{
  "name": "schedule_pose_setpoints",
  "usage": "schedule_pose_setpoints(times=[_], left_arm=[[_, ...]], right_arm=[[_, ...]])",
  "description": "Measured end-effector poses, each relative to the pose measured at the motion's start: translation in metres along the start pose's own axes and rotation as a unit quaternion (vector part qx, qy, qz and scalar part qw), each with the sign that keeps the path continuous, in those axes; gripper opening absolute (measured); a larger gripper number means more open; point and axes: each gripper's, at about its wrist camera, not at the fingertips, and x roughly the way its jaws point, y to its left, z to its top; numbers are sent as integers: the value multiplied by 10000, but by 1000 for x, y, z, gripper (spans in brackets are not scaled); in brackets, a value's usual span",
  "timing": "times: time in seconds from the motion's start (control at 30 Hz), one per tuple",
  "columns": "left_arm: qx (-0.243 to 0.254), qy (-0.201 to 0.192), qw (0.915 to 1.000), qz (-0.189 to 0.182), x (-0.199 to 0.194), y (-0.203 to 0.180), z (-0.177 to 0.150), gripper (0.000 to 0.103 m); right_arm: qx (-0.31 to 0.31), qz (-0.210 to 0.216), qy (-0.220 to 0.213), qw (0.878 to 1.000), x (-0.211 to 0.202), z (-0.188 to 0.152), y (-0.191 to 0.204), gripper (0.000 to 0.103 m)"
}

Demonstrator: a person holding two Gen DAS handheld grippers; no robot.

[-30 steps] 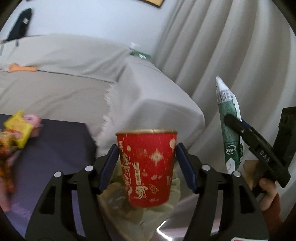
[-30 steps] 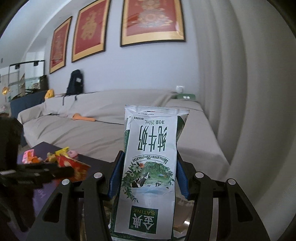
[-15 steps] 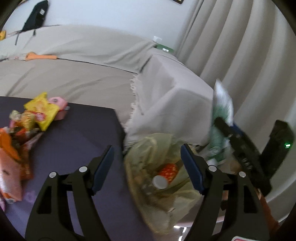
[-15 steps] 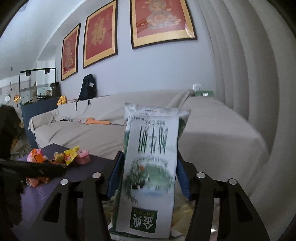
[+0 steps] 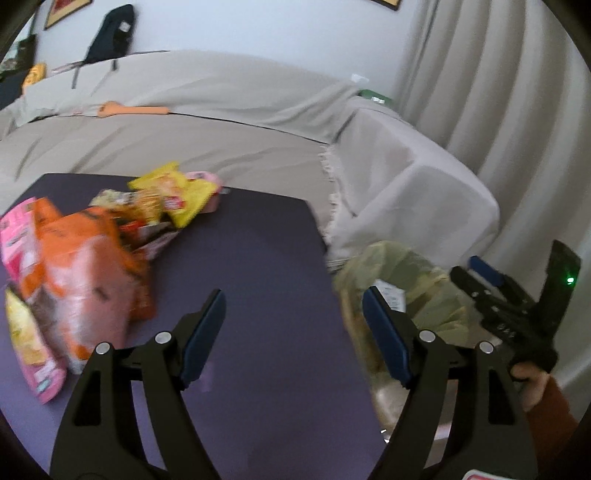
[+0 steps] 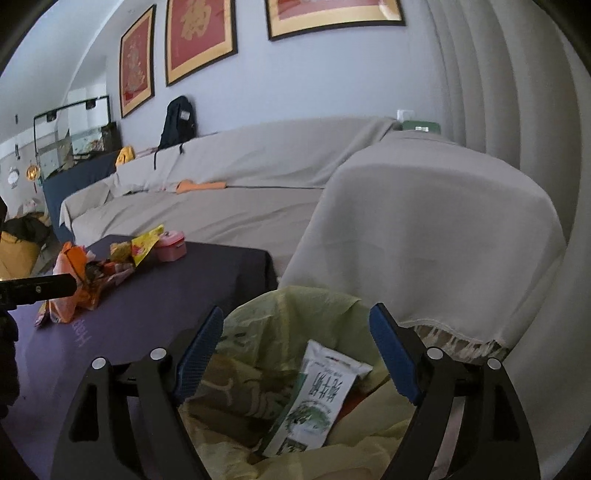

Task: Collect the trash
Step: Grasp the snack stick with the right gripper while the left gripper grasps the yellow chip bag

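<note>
Both grippers gape empty, right gripper [image 6: 295,350] opening; blurred wrappers [image 5: 85,258], half-buried carton [image 6: 317,398].

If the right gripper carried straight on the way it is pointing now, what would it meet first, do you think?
Probably the milk pouch lying in the yellow-green trash bag; the right gripper, its jaws opening and empty, aims down into it, though depth is unclear.

Left gripper [image 5: 293,326] agape; right gripper [image 6: 295,345] opening, empty

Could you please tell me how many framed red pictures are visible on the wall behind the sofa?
3, in a row in the right wrist view: left picture, middle picture, right picture, which the top edge cuts off. More may lie out of frame.
</note>
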Motion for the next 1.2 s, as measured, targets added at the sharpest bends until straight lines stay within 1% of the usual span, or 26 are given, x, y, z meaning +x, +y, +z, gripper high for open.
schedule_pose_setpoints(times=[0.1, 0.17, 0.23, 0.3, 0.33, 0.4, 0.47, 0.5, 0.57, 0.7, 0.8, 0.93, 1.0, 1.07, 1.13, 1.17, 1.2], left_arm=[[-151, -75, 9997, 172, -12, 19, -2, 72], [-268, -195, 9988, 363, -25, 37, -3, 72], [-353, -308, 9967, 666, -38, 56, -3, 72], [-528, -383, 9933, 959, -51, 81, -5, 72], [-625, -393, 9918, 1043, -55, 91, -7, 72], [-944, -394, 9867, 1261, -65, 119, -12, 72], [-1187, -391, 9828, 1362, -72, 140, -17, 72], [-1334, -385, 9797, 1447, -77, 154, -21, 72], [-1490, -357, 9762, 1536, -82, 173, -28, 72], [-1797, -86, 9715, 1544, -84, 206, -42, 72], [-2018, 92, 9684, 1462, -78, 220, -50, 72], [-2182, 123, 9659, 1389, -74, 229, -56, 72], [-2177, 96, 9664, 1364, -75, 227, -56, 72], [-2126, 48, 9679, 1341, -74, 225, -49, 72], [-2003, -51, 9718, 1243, -77, 221, -39, 72], [-1908, -112, 9745, 1180, -79, 220, -35, 72], [-1768, -177, 9777, 1118, -79, 217, -28, 72]], right_arm=[[-152, 90, 134, 9998, 3, 5, 15, 78], [-263, 137, 220, 9993, 7, 8, 29, 78], [-361, 162, 261, 9989, 10, 10, 44, 78], [-372, 422, 444, 9974, 18, 11, 60, 78], [-358, 542, 544, 9964, 21, 12, 68, 78], [-361, 660, 697, 9947, 28, 12, 79, 78], [-370, 817, 856, 9923, 35, 11, 96, 78], [-364, 851, 908, 9916, 38, 11, 101, 78], [-339, 882, 1029, 9902, 44, 10, 113, 78], [-353, 820, 1217, 9886, 56, 11, 133, 78], [-435, 617, 1312, 9885, 60, 12, 146, 78], [-598, 340, 1285, 9893, 61, 21, 162, 78], [-646, 343, 1299, 9888, 63, 28, 171, 78], [-582, 577, 1361, 9873, 69, 40, 179, 78], [-568, 843, 1399, 9849, 79, 55, 186, 78], [-586, 889, 1346, 9852, 83, 61, 188, 78], [-652, 865, 1200, 9868, 90, 70, 192, 78]])
